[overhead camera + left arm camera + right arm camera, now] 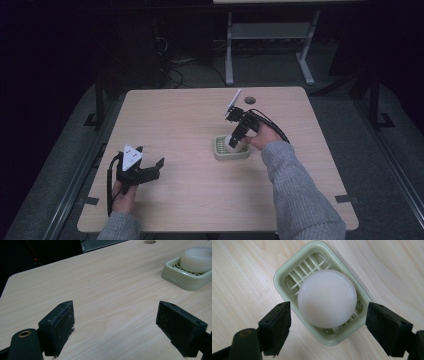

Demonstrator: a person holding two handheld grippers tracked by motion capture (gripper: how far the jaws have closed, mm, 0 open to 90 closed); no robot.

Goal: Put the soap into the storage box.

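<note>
no readable text anywhere — no labels, no numbers

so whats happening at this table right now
A person holds a gripper in each hand at a wooden table. The right gripper hangs over a round white soap bar lying in a pale green slatted soap dish, jaws open on either side of it, not touching. The left gripper rests open over bare tabletop, away from the dish.

The left gripper (116,325) holds its two black jaws wide apart, low over the pale wood-grain table (100,290). Farther off, at the upper right, a pale green slatted plastic soap dish (185,281) rests on the table with a round white soap bar (196,258) lying in it.
</note>
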